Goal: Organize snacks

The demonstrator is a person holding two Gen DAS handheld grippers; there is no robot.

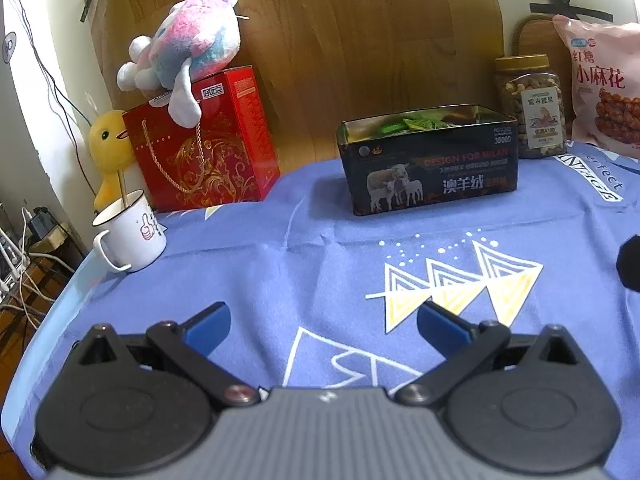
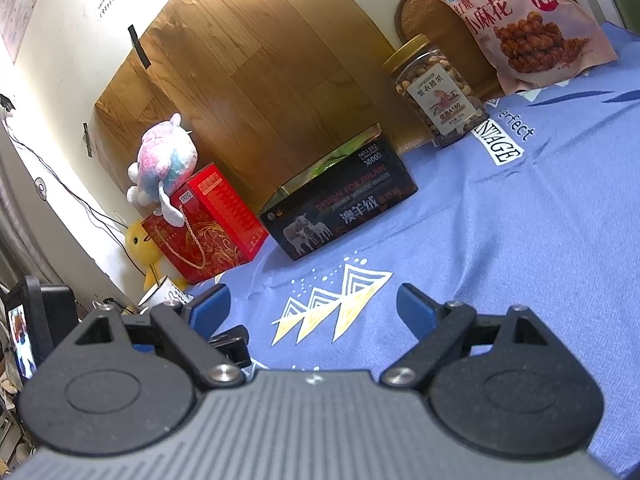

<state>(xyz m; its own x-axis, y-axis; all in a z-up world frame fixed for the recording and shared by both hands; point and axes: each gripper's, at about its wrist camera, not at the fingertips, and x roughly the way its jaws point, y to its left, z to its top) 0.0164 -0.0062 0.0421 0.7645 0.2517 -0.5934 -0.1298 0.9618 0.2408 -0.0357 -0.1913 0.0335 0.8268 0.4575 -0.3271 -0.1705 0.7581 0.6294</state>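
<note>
both grippers sit low over the blue tablecloth (image 1: 248,264), nearest the lenses; left gripper (image 1: 324,322) has its blue fingers (image 1: 210,326) spread wide, nothing between them; right gripper (image 2: 314,312) likewise released and empty, tilted so its view leans.

snacks all sit at the far side: black tin (image 1: 430,160) open-topped with green packets (image 1: 416,123) inside, mid-table; nut jar (image 1: 532,106) with its yellow lid on just right of the tin; pink twist-snack bag (image 1: 604,84) upright beyond the jar, leaning on the backing board by the look of it. red gift box (image 1: 200,144) with plush toy (image 1: 188,46) on top, yellow duck (image 1: 108,148) and white mug (image 1: 132,232) are off to the left, apart from the snacks.

judgement: task looks near its start or between picks; no loose snack visible on the cloth. for the next grab, likely jar or bag: right side is closer; approach the jar level, jaws straddling the body below the lid, squeeze mid-height so it won't tip; bag is soft, pinch the top seam, not the belly.
</note>
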